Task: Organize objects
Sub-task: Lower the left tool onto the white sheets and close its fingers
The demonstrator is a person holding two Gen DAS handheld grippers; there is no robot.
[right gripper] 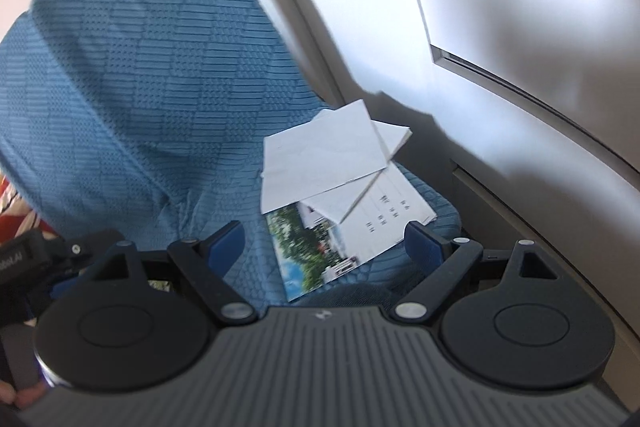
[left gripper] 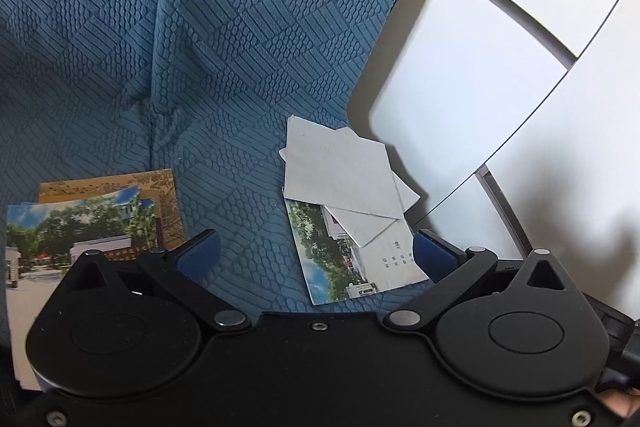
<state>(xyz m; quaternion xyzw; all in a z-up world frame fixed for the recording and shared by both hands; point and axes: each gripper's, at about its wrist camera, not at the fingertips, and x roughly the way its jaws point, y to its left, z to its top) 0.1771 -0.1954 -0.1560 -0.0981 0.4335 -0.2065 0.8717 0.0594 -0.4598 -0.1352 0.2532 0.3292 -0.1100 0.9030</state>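
A loose heap of postcards [left gripper: 344,203] lies on the blue textured seat cover [left gripper: 224,39], some blank side up, one showing trees and a building. It also shows in the right wrist view [right gripper: 332,187]. A second stack of picture postcards [left gripper: 92,227] lies at the left, partly behind my left gripper. My left gripper [left gripper: 316,253] is open and empty, just before the heap. My right gripper [right gripper: 326,241] is open and empty, its blue pads either side of the heap's near edge.
White cabinet panels with dark gaps [left gripper: 500,47] stand right beside the seat and show in the right wrist view too [right gripper: 500,27]. The seat back rises behind the cards. A red patterned cloth [right gripper: 12,211] shows at the far left.
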